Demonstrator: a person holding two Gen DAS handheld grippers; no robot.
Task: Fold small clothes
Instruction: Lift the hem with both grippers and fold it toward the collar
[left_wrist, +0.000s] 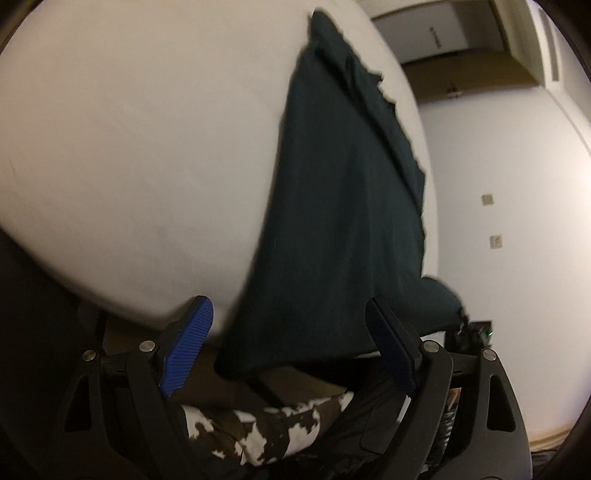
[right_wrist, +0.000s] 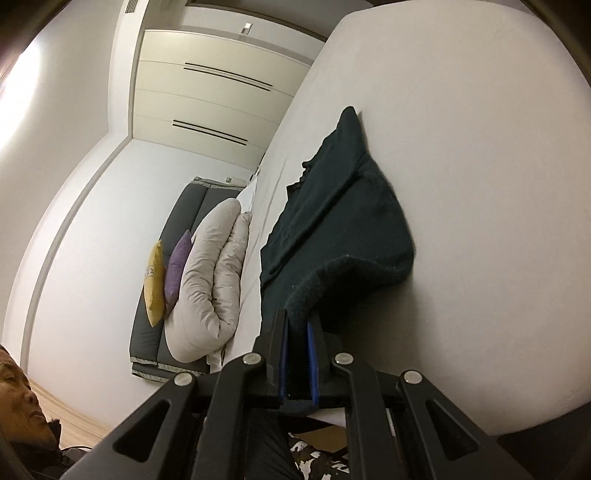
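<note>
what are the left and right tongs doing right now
Left tongs: open, holding nothing, dark garment between the pads.
Right tongs: shut on the dark garment's edge.

garment (right_wrist: 332, 221): we see dark matt fleecy cloth | bed sheet (left_wrist: 129, 147): smooth white cloth | pads (left_wrist: 188, 343): ribbed blue plastic

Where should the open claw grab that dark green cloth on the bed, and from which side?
Probably the near hem of the dark green cloth, the part hanging over the white bed edge between the left claw's open blue pads. Come from the near side, level with the edge: the draped hem is free to pinch, while the rest lies flat. The right claw already clamps another corner.
</note>
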